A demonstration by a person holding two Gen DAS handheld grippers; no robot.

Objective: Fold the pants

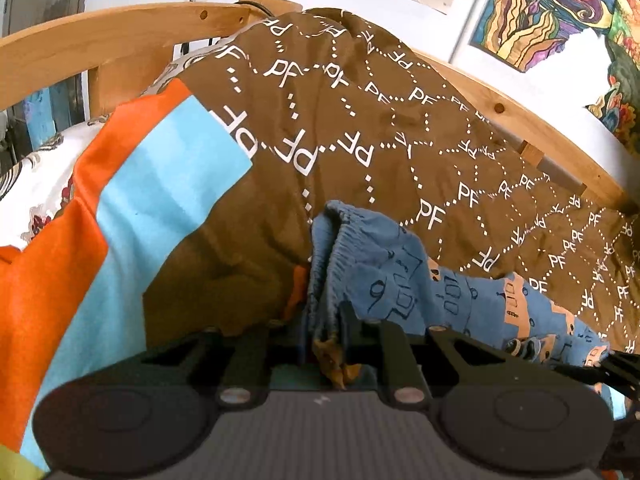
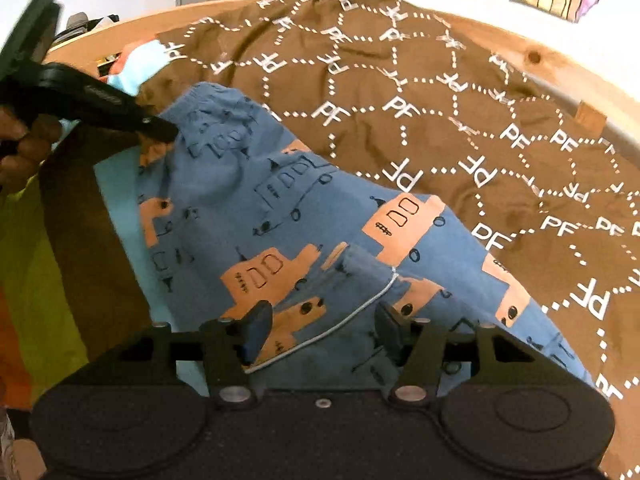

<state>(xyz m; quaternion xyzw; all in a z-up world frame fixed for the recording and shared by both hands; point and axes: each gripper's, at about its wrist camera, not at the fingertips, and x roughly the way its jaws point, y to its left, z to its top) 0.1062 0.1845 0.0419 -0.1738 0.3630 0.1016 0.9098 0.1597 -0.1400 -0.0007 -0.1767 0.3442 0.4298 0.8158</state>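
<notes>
Blue pants (image 2: 280, 184) with orange truck prints lie spread on a brown "PF" blanket (image 2: 440, 120). My left gripper (image 1: 326, 332) is shut on the bunched elastic waistband (image 1: 332, 248). In the right wrist view the left gripper (image 2: 160, 132) bites the pants' far-left corner, and a hand (image 2: 24, 148) holds it. My right gripper (image 2: 324, 328) stands open low over the near part of the pants. A fold with a white cord (image 2: 372, 300) lies between its fingers, and the pads do not press on it.
The blanket has orange, light-blue and yellow-green bands (image 1: 160, 200) on the left. A wooden bed rail (image 1: 100, 44) curves behind it, and coloured drawings (image 1: 540, 12) hang on the white wall. A white patterned pillow (image 1: 40, 172) lies at far left.
</notes>
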